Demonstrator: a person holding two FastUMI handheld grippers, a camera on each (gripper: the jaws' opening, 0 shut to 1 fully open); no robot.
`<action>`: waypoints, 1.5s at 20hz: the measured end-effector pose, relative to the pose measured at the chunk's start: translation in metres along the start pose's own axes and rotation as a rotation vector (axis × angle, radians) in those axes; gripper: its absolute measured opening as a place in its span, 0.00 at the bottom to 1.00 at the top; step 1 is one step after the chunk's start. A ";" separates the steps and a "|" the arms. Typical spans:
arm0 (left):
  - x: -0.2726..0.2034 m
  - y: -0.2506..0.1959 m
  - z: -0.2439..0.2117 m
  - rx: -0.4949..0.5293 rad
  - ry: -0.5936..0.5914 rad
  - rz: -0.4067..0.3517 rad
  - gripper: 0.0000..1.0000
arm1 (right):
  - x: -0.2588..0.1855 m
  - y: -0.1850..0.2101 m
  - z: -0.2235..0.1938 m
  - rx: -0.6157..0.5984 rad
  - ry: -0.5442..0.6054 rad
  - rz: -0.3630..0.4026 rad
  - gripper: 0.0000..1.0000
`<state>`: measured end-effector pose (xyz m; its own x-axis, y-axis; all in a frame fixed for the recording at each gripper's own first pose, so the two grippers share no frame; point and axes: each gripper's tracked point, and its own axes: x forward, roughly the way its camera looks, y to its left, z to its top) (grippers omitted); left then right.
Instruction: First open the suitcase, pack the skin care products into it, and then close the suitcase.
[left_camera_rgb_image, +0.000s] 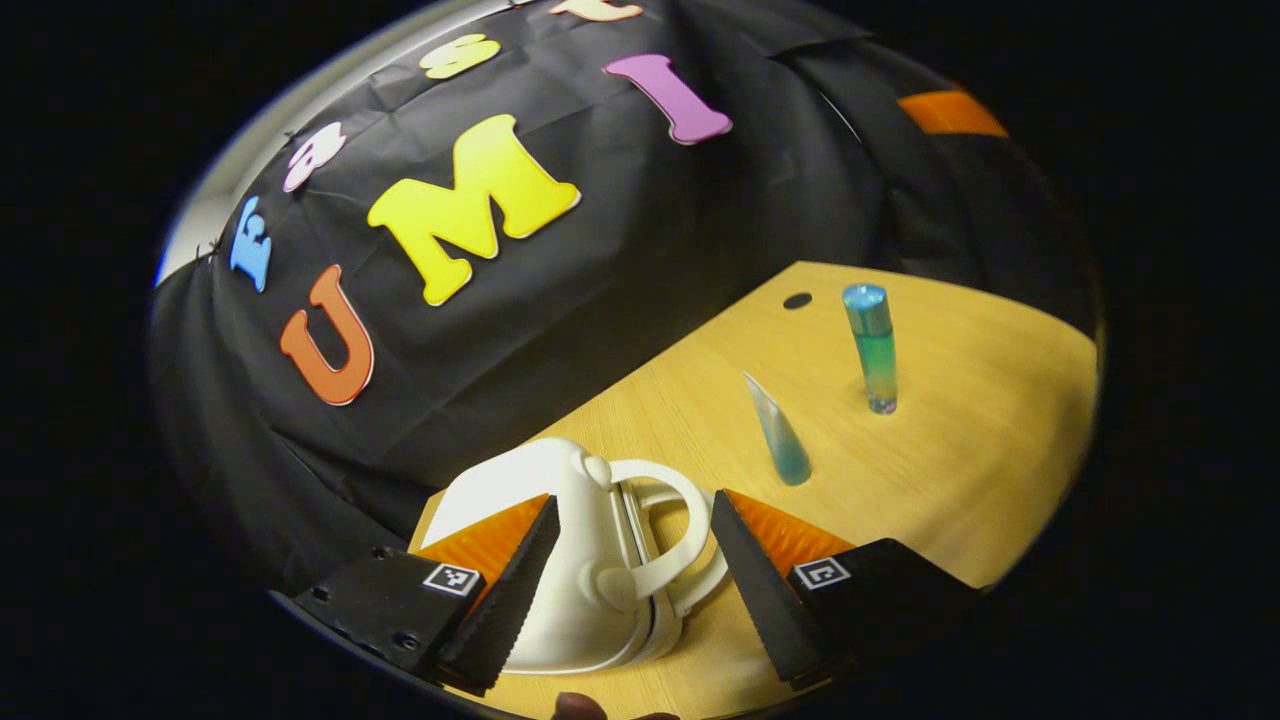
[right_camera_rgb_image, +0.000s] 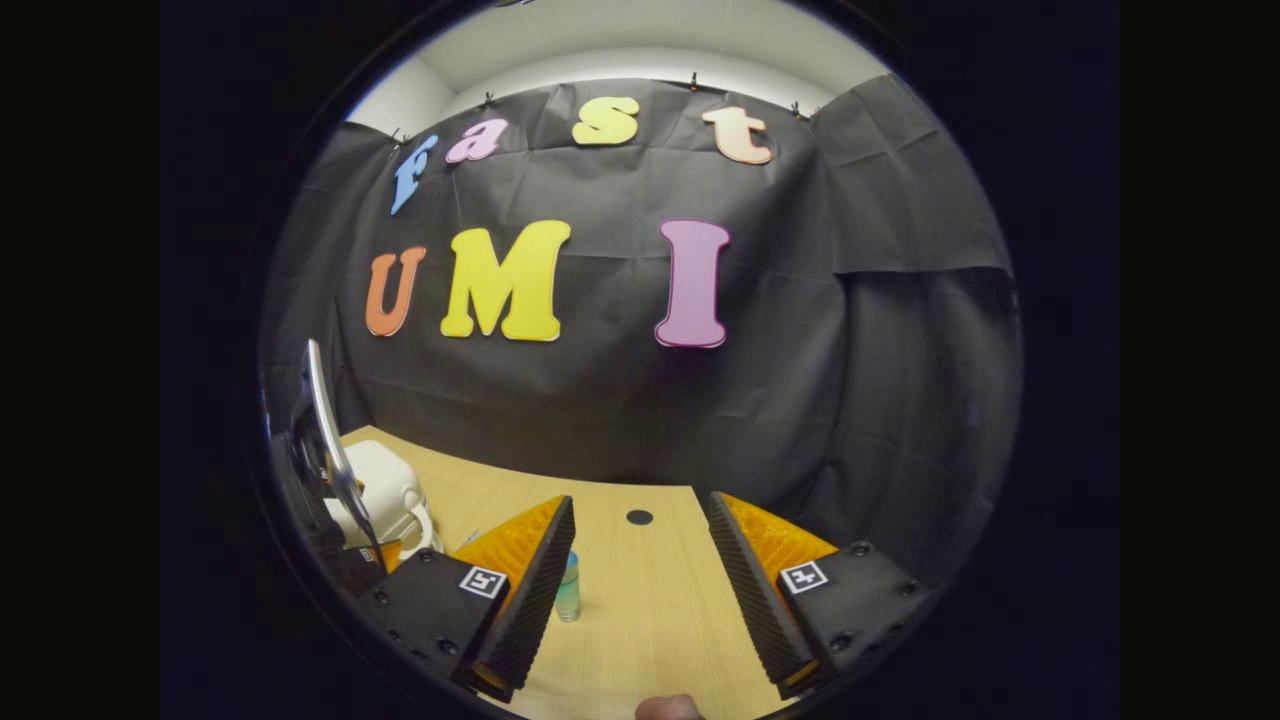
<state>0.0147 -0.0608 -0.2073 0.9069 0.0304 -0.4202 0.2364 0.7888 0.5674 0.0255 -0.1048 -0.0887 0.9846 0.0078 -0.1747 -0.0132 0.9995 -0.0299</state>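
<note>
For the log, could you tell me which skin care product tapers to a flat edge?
The tube nearer the suitcase; the bottle is a straight cylinder.

A staged recording booth, not a lived-in room. Black cloth (right_camera_rgb_image: 640, 400) hangs as a backdrop across the middle of the right gripper view, creased and clipped along its top edge, with a second cloth panel overlapping at the upper right. Above it, at the top of the frame, a strip of plain pale wall (right_camera_rgb_image: 640, 45) shows. A light wood-grain table (right_camera_rgb_image: 650, 600) with a small round dark hole (right_camera_rgb_image: 639, 517) sits at the bottom, pushed up against the cloth.
</note>
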 end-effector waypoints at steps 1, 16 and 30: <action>0.005 -0.001 -0.008 0.049 0.023 0.018 0.97 | 0.001 -0.004 -0.002 0.001 0.003 -0.003 0.78; 0.049 -0.025 -0.041 0.271 0.161 -0.044 0.39 | -0.014 -0.021 -0.020 0.024 0.045 -0.081 0.80; 0.007 0.060 0.036 -0.044 -0.006 -0.029 0.03 | -0.032 0.030 0.023 -0.004 -0.046 -0.058 0.80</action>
<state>0.0481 -0.0353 -0.1509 0.9019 0.0039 -0.4319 0.2470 0.8156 0.5232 -0.0026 -0.0745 -0.0613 0.9907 -0.0484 -0.1275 0.0433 0.9981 -0.0429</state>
